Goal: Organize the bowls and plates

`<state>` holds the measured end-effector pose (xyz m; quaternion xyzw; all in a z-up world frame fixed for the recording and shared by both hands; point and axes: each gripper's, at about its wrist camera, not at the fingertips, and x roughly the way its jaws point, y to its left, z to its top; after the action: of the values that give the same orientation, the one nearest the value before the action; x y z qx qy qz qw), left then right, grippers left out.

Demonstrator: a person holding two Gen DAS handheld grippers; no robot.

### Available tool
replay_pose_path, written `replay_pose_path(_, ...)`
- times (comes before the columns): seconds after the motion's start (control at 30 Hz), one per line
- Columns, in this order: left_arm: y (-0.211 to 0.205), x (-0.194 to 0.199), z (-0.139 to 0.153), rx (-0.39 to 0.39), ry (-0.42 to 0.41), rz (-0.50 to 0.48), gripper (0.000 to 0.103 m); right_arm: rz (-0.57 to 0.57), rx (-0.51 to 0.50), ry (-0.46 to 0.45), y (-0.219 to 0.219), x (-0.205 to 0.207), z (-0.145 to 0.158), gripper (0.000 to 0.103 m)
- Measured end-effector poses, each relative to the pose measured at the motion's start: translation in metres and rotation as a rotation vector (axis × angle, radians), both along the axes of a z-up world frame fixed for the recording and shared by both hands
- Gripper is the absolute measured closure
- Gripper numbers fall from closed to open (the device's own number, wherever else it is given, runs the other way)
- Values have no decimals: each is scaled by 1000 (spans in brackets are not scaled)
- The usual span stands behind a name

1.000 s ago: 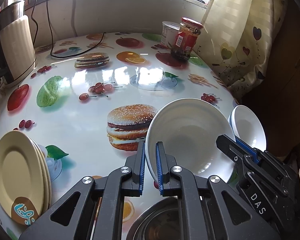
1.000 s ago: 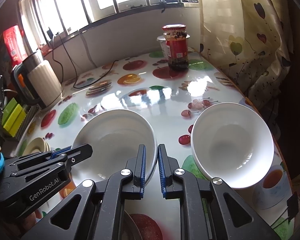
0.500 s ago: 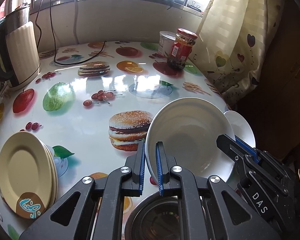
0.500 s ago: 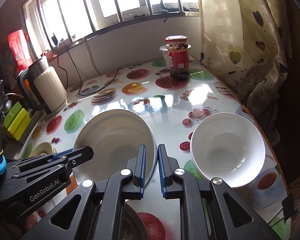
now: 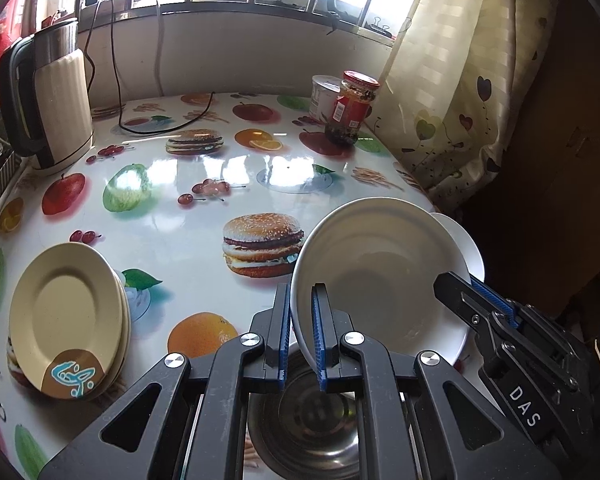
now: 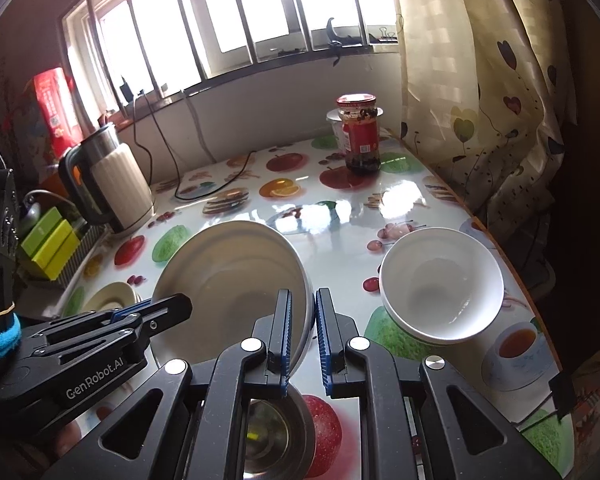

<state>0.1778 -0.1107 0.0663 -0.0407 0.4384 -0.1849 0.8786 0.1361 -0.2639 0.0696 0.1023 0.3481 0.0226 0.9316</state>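
Note:
Both grippers hold one large white bowl (image 5: 380, 276) by opposite rims, lifted above the table. My left gripper (image 5: 300, 332) is shut on its left rim; my right gripper (image 6: 303, 340) is shut on its right rim. The bowl also shows in the right wrist view (image 6: 228, 280). A second white bowl (image 6: 440, 284) sits on the table at the right, and its edge shows behind the held bowl (image 5: 466, 248). A steel bowl (image 5: 304, 420) sits below the grippers. A stack of cream plates (image 5: 66, 316) lies at the left.
A fruit-print tablecloth (image 5: 172, 216) covers the table. A kettle (image 5: 48, 100) stands at the back left, with a cable beside it. A red-lidded jar (image 5: 350, 108) and a white tub (image 5: 322, 96) stand at the back right. A curtain (image 5: 452, 80) hangs at the right edge.
Both grippers have risen and drawn back with the large white bowl, so more of the table and the steel bowl beneath shows.

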Motion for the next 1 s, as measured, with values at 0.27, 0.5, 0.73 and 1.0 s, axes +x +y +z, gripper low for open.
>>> replay_pose_path(0.27, 11, -23, -4, -5, 14, 5, 92, 8, 6, -1, 12, -26, 2, 90)
replay_pose_path(0.5, 18, -36, -12, -2, 28, 10, 92, 14, 11, 16, 20, -43, -6, 90)
replay_pose_path(0.73, 21, -45, -20, 8, 45, 15, 92, 21, 10, 40, 25, -52, -17, 90)
replay_pose_path(1.0, 23, -51, -30, 17, 71, 15, 92, 23, 23, 69, 25, -58, -29, 90)
